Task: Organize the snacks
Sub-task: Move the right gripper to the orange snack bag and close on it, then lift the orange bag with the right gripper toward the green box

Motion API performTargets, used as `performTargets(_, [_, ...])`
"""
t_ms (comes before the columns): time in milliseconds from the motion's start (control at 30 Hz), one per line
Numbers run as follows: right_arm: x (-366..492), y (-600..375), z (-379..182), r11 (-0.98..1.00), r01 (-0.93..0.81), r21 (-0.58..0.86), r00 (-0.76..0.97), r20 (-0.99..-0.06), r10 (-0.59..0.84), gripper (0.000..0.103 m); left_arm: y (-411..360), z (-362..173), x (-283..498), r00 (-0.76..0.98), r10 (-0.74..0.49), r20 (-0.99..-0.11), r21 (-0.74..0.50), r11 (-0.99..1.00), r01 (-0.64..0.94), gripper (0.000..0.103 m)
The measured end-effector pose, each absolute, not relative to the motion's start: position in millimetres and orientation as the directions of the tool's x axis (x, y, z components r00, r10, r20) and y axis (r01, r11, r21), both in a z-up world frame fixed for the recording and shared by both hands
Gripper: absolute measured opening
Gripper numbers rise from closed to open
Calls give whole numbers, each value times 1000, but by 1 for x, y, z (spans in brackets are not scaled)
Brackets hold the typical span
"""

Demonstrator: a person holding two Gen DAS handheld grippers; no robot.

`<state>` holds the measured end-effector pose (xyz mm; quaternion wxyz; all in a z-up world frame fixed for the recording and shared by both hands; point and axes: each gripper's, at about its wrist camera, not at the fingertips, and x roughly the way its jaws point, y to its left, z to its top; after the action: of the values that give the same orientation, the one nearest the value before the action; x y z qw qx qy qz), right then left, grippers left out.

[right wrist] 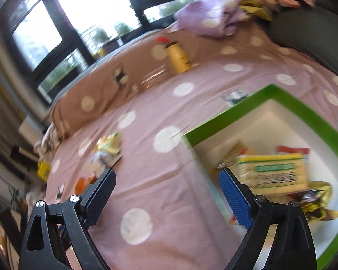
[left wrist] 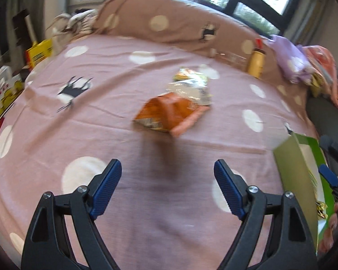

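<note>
An orange snack bag (left wrist: 169,113) lies on the pink dotted bedsheet (left wrist: 101,117), with a silver-and-yellow snack bag (left wrist: 190,85) just behind it. My left gripper (left wrist: 167,186) is open and empty, short of the orange bag. My right gripper (right wrist: 166,193) is open and empty over the left wall of a green-rimmed white box (right wrist: 304,110). The box holds a yellow cracker pack (right wrist: 275,173) and a gold-and-dark snack bag (right wrist: 315,204). The same two loose bags show at left in the right wrist view, silver-yellow (right wrist: 108,150) and orange (right wrist: 83,183). The box shows at right in the left wrist view (left wrist: 297,166).
A yellow bottle with a red cap (left wrist: 256,60) stands by the brown dotted pillow (left wrist: 169,24); it also shows in the right wrist view (right wrist: 178,56). Purple cloth (left wrist: 290,60) and pink clothes lie at far right. Yellow boxes (left wrist: 39,52) stand beside the bed at left.
</note>
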<state>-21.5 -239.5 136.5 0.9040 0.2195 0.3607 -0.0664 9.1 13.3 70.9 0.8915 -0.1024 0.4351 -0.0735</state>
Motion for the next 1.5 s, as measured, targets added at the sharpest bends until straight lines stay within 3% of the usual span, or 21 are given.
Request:
performTargets(367, [9, -181, 102, 951, 206, 232, 621, -781, 56, 93, 42, 58, 17, 579, -176, -796, -249, 967, -48, 84])
performTargets(767, [61, -126, 113, 928, 17, 372, 568, -767, 298, 93, 76, 56, 24, 564, -155, -811, -290, 944, -158, 84])
performTargets(967, [117, -82, 101, 934, 23, 355, 483, -822, 301, 93, 92, 57, 25, 570, -116, -813, -283, 935, -213, 84])
performTargets(1100, [141, -63, 76, 961, 48, 271, 444, -868, 222, 93, 98, 59, 25, 575, -113, -810, -293, 928, -230, 84])
performTargets(1267, [147, -59, 56, 963, 50, 266, 430, -875, 220, 92, 100, 60, 26, 578, -125, -807, -307, 924, -228, 84])
performTargets(1333, [145, -62, 53, 954, 36, 298, 422, -870, 256, 72, 100, 60, 26, 577, -124, -807, -304, 925, -228, 84])
performTargets(1433, [139, -70, 57, 936, 20, 351, 419, -853, 311, 56, 100, 60, 25, 577, -125, -807, -305, 925, -226, 84])
performTargets(1500, [131, -73, 63, 939, 15, 343, 424, -853, 304, 53, 99, 61, 24, 579, -129, -805, -308, 925, -223, 84])
